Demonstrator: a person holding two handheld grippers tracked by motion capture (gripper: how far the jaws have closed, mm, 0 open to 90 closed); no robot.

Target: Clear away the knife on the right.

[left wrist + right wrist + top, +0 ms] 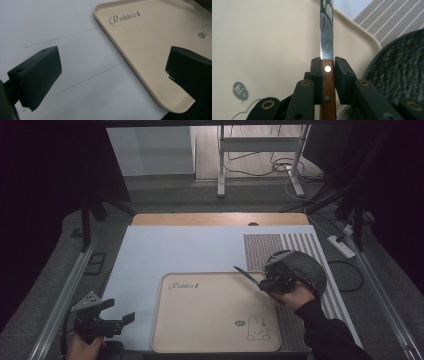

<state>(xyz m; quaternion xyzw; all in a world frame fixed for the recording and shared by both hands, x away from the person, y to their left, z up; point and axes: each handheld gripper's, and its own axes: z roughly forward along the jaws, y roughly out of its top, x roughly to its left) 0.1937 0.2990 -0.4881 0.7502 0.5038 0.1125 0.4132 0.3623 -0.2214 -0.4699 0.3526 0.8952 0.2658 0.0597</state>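
Right tool [327, 75] clamps my knife [327, 45] over tray [210, 320]; left tool [112, 75] open. Risk: thin handle pivots, blade scrapes tray.

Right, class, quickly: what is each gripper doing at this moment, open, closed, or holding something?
Left gripper: open, holding nothing, beside the tray.
Right gripper: closed on the wooden handle of a knife, blade out over the tray.

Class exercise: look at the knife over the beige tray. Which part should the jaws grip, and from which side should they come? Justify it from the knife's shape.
Grip the knife by its flat wooden handle, coming from the butt end with one pad on each broad face, as the right gripper does now. The riveted handle gives parallel faces; the blade is thin and smooth and points away over the tray.
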